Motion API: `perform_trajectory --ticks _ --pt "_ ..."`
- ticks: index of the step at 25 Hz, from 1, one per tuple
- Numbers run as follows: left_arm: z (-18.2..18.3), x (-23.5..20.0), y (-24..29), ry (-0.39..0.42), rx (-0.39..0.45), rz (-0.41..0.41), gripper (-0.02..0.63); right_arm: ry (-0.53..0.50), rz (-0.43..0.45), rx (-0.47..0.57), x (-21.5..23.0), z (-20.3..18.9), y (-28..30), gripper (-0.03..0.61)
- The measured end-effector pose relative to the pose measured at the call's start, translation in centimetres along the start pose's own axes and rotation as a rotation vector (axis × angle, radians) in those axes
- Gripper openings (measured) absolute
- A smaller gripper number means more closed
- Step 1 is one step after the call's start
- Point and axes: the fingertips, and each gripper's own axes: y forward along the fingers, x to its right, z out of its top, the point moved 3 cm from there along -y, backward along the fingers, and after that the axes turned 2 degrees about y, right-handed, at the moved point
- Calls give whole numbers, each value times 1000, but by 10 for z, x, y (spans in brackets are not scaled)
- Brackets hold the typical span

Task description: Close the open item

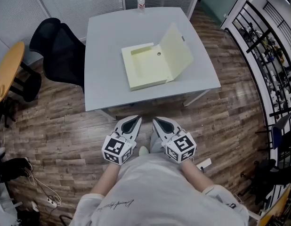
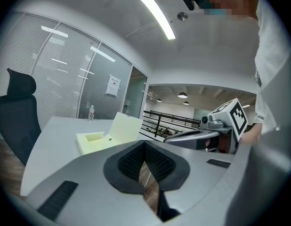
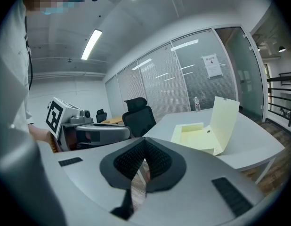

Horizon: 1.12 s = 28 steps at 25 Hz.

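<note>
Holding the left gripper (image 1: 135,120) and the right gripper (image 1: 157,121) side by side, low and close to the body, over the wooden floor (image 1: 56,121) and short of the near edge of the grey table (image 1: 105,46). Pointing both towards the table, touching nothing on it.

Showing, in the left gripper view, jaws brought together at the tips and gripping nothing, with only floor boards visible through the narrow slit beneath the meeting point. Showing the same in the right gripper view: jaws meeting at the tips, nothing between them. Carrying a marker cube (image 1: 118,149) at the rear of the left gripper and a second one at the rear of the right.

Locating the pale yellow box file (image 1: 145,68) on the table, near its middle, well apart from both grippers. Lying flat on its base and standing open, with the lid (image 1: 181,51) raised along the right-hand side and leaning outward, away from the tray. Exposing the shallow interior, with a small dark round spot near its far right corner.

Locating a clear water bottle (image 1: 141,2) upright at the far edge of the table, well apart from the box file. Locating a black office chair (image 1: 60,48) at the table's left side, and a black metal railing (image 1: 272,46) along the right of the scene.
</note>
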Motion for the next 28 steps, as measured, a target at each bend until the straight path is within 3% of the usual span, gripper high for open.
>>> perform_trajectory --ticks 11,19,28 --pt "12 -24 56 -10 -10 5 8 4 26 15 50 24 28 12" --pt "39 -55 104 -6 0 38 9 -6 57 22 96 61 56 12" --pt "51 -82 144 -55 11 105 9 -16 84 -9 143 78 85 12"
